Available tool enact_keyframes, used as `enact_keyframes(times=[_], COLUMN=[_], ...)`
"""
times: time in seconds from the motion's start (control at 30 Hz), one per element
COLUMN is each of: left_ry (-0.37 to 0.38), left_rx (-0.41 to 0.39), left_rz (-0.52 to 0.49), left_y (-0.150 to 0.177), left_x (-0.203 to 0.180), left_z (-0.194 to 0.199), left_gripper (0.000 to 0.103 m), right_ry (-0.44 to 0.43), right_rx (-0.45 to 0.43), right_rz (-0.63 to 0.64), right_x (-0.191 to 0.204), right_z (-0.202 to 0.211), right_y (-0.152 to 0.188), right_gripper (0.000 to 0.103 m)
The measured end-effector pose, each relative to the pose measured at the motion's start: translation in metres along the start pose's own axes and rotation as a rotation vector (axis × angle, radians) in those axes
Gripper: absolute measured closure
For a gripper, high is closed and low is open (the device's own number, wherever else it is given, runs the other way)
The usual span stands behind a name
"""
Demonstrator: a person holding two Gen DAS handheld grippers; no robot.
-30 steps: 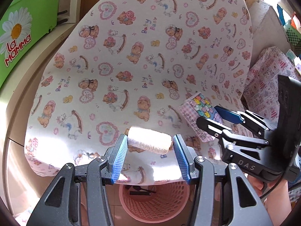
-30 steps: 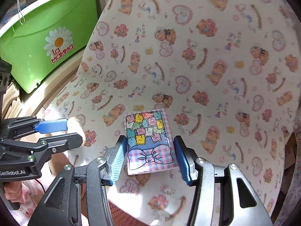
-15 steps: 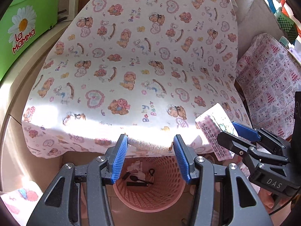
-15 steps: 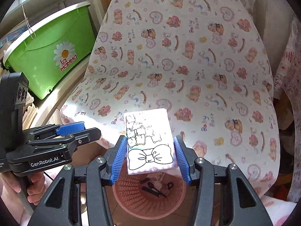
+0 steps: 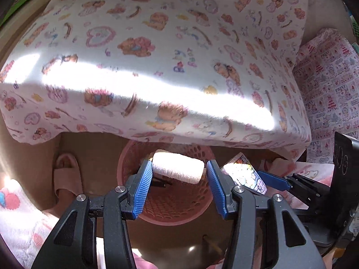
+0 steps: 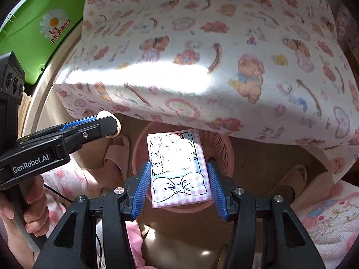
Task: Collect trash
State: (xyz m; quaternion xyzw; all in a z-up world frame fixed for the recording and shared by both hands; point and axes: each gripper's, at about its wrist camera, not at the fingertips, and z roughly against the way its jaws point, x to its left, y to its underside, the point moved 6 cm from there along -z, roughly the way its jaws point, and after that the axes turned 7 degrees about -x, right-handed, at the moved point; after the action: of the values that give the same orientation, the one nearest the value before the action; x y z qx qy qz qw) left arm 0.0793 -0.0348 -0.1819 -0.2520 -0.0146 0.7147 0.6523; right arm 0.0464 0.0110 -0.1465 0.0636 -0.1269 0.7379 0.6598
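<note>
Home: bear-print bedding (image 5: 170, 51), slippers (image 5: 66, 177)

White "GenRobot.AI" lettering runs along the black body of the left gripper (image 6: 107, 126), seen from the right wrist cam. Behind it, a green bin (image 6: 33, 38) carries a daisy logo w/ "La Mamma" in orange. In the left wrist cam, pink patterned cloth (image 5: 329, 85) at right repeats the word "PRINT". Other marks too blurred to read.
</note>
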Motion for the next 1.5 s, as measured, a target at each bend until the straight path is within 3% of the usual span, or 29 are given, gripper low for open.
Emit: enact_keyframes(times=[0.1,0.37,0.7,0.77,0.83,0.9,1.0,1.1,1.3,1.5], left_ry=[-0.019,0.027,-0.079,-0.085,-0.086,-0.102,-0.121,-0.127,-0.136,-0.21], left_rx=[0.071,0.246,0.32,0.338,0.351,0.35,0.339,0.296,0.15,-0.063], left_rz=[0.044,0.229,0.184,0.195,0.207,0.207,0.204,0.183,0.085,-0.049], left_y=[0.011,0.037,0.049,0.052,0.055,0.053,0.052,0.048,0.027,-0.008], left_x=[0.011,0.036,0.045,0.048,0.051,0.055,0.055,0.054,0.039,0.029], left_z=[-0.017,-0.057,-0.092,-0.096,-0.097,-0.097,-0.09,-0.075,-0.03,0.032], left_gripper=[0.054,0.054,0.054,0.053,0.046,0.04,0.038,0.039,0.039,0.038], right_ry=[0.033,0.06,0.084,0.077,0.086,0.102,0.118,0.14,0.133,0.07], right_rx=[0.055,0.239,0.286,0.296,0.287,0.28,0.263,0.19,0.031,-0.093], right_rz=[-0.011,-0.089,-0.24,-0.254,-0.264,-0.255,-0.231,-0.194,-0.143,-0.131], right_x=[-0.005,-0.013,-0.03,-0.03,-0.03,-0.031,-0.03,-0.027,-0.019,-0.008], right_z=[-0.021,-0.088,-0.14,-0.147,-0.147,-0.145,-0.137,-0.117,-0.061,0.001], right_y=[0.012,0.048,0.065,0.068,0.069,0.069,0.065,0.054,0.03,0.008], right_gripper=[0.049,0.049,0.047,0.042,0.028,0.027,0.027,0.027,0.027,0.027])
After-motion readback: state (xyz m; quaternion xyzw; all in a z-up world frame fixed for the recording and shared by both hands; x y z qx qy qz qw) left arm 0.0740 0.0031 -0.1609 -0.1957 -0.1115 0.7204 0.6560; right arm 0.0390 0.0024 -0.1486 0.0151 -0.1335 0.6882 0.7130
